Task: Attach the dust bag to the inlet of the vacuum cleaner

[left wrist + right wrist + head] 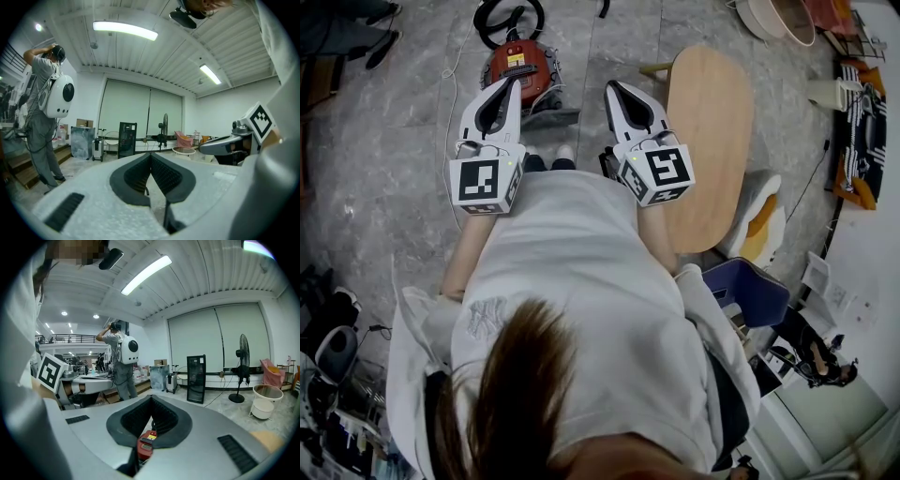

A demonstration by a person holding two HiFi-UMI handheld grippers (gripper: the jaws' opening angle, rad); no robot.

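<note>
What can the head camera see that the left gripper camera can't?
Only the head view shows the red vacuum cleaner and the wooden table. Only the left gripper view shows the ceiling lights, a standing fan and a person wearing a white backpack. Both show the left gripper and the right gripper, each shut.

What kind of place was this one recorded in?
Probably a large workshop or lab hall, not a home: strip lights on a ribbed ceiling, a pedestal fan on a bare stone floor, and another person wearing a white backpack.
</note>
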